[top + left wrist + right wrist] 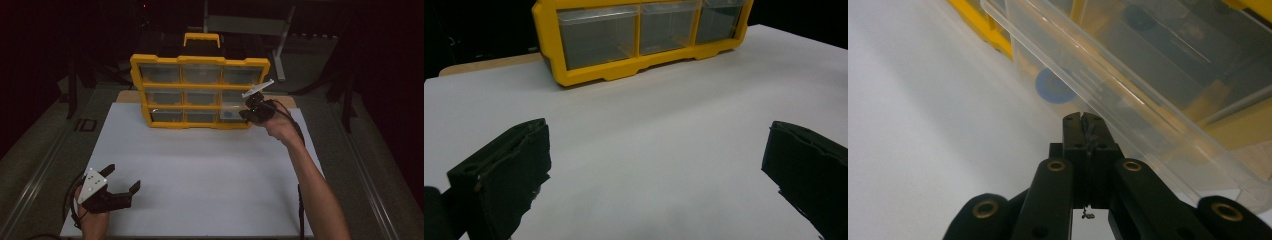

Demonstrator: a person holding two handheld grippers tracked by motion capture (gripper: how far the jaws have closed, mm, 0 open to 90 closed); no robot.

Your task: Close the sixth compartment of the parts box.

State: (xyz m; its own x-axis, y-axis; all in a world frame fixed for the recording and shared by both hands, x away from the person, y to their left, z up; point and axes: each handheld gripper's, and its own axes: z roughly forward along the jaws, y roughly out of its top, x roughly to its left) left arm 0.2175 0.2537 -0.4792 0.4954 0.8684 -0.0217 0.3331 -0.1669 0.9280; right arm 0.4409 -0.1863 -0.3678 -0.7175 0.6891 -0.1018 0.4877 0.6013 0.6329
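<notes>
- My right gripper has its jaws pressed fully together, tips at the front of the clear plastic pull-out drawer; I see nothing pinched between them.
- That drawer sits in the bottom row, right-hand bay of the yellow plastic nine-bay organiser, standing upright at the far edge of the white table top, and protrudes slightly from its bay.
- A round blue item lies inside.
- Handling estimate: thin-walled, light, stiff, smooth and slippery; it likely slides on yellow rails with little resistance.
- Recommended hold: the front lip, pinched centrally; pull straight to avoid jamming or tipping the organiser.
- My left gripper rests near the table's front edge, jaws spread, holding nothing.
</notes>
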